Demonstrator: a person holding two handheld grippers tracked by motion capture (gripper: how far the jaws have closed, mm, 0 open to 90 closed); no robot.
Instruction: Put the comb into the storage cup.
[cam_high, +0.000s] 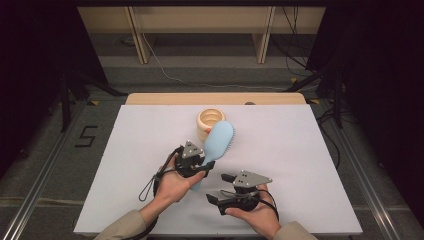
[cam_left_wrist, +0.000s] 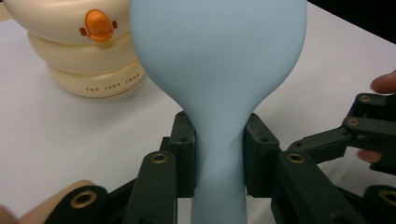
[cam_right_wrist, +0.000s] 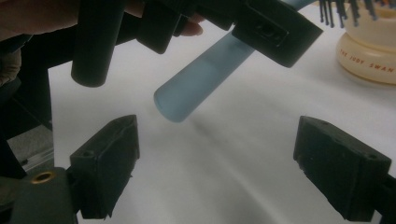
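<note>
Firmly, left gripper (cam_left_wrist: 219, 154) pinches pale blue plastic hairbrush (cam_left_wrist: 219, 60) at its neck
Right gripper (cam_right_wrist: 215, 172) spread, holding nothing — beside it; cream ringed duck pot (cam_high: 210, 121) behind

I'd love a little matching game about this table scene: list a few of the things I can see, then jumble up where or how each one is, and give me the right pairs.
Things:
1. light blue hairbrush
2. cream ringed holder
3. left gripper
4. right gripper

States:
A. jaws wide apart, nothing between them
B. standing on the white table, just beyond the brush head
C. clamped on the brush's neck
D. lifted off the table, handle end free

Pairs: 1-D, 2-B, 3-C, 4-A
</note>
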